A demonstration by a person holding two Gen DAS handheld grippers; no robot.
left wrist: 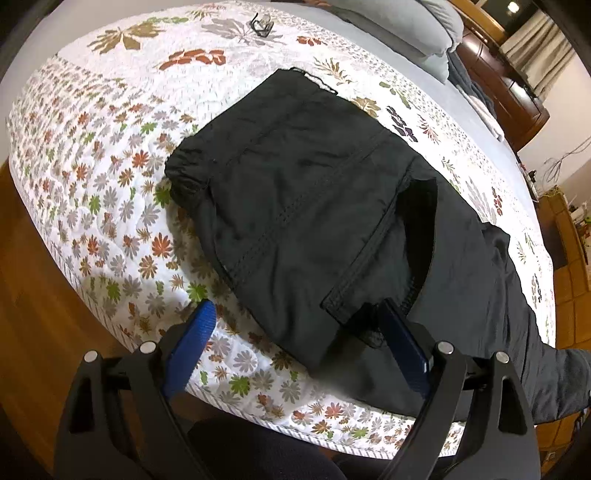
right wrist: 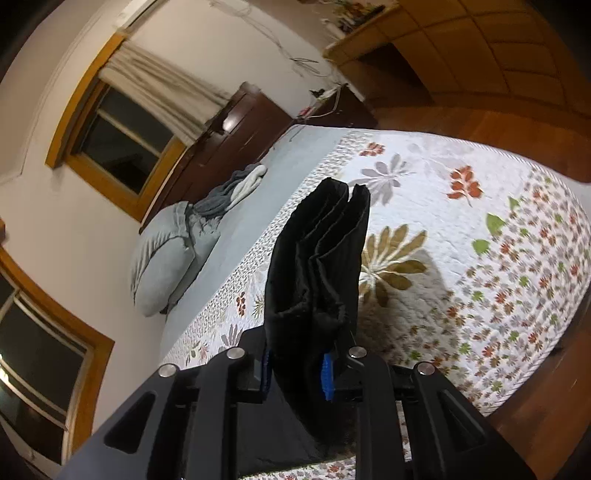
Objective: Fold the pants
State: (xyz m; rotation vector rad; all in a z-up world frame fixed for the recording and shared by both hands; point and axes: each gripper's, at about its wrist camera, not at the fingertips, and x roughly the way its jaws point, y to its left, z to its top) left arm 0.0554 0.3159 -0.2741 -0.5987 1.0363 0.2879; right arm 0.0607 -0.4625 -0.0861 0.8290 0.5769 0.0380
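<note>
Left gripper (left wrist: 295,332): jaws spread wide, nothing clamped; black pants (left wrist: 295,206) spread flat on floral quilt (left wrist: 92,155) just ahead of jaws, near hem lying between fingers. Right gripper (right wrist: 299,373): jaws closed on bunched pants layers (right wrist: 317,258), fabric standing up beyond fingertips, quilt beyond.

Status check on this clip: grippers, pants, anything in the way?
Left hand-held gripper open at the pants' near edge. Right hand-held gripper shut on bunched black fabric pants, lifted off the floral quilted bedspread. Dark eyeglasses far off, no obstruction.
</note>
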